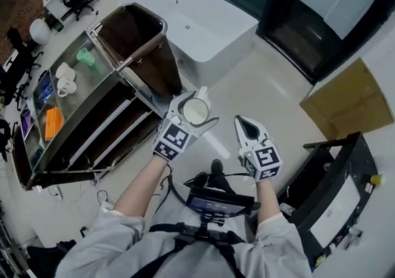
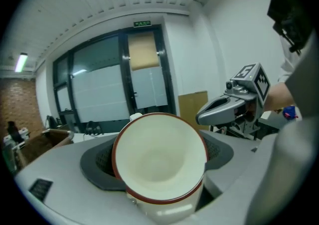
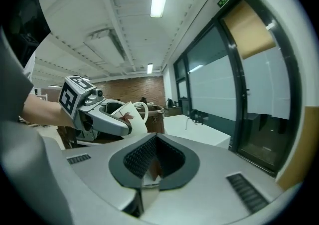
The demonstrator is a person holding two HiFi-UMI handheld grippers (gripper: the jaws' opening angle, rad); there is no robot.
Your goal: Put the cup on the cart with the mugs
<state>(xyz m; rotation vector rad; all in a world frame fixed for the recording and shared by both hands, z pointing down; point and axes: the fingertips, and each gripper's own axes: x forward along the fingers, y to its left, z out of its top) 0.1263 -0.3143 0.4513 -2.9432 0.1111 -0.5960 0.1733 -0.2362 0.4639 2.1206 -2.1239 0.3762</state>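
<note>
My left gripper (image 1: 196, 102) is shut on a white cup (image 1: 195, 111) with a red-brown rim and a handle, held in the air above the floor. The left gripper view looks straight into the cup's empty inside (image 2: 159, 156). In the right gripper view the cup (image 3: 130, 117) shows a small red leaf print. To its left stands the steel cart (image 1: 106, 94), with white mugs (image 1: 65, 79) and a green mug (image 1: 86, 57) on its top shelf. My right gripper (image 1: 248, 129) hangs beside the left one, shut and empty, its dark pads (image 3: 144, 156) together.
A brown-lined bin (image 1: 133, 36) sits at the cart's near end, close to the cup. An orange item (image 1: 53, 121) and tablets (image 1: 42, 89) lie further along the cart. A white counter (image 1: 200, 27) stands ahead, a cardboard sheet (image 1: 345, 101) and a black rack (image 1: 336, 190) to the right.
</note>
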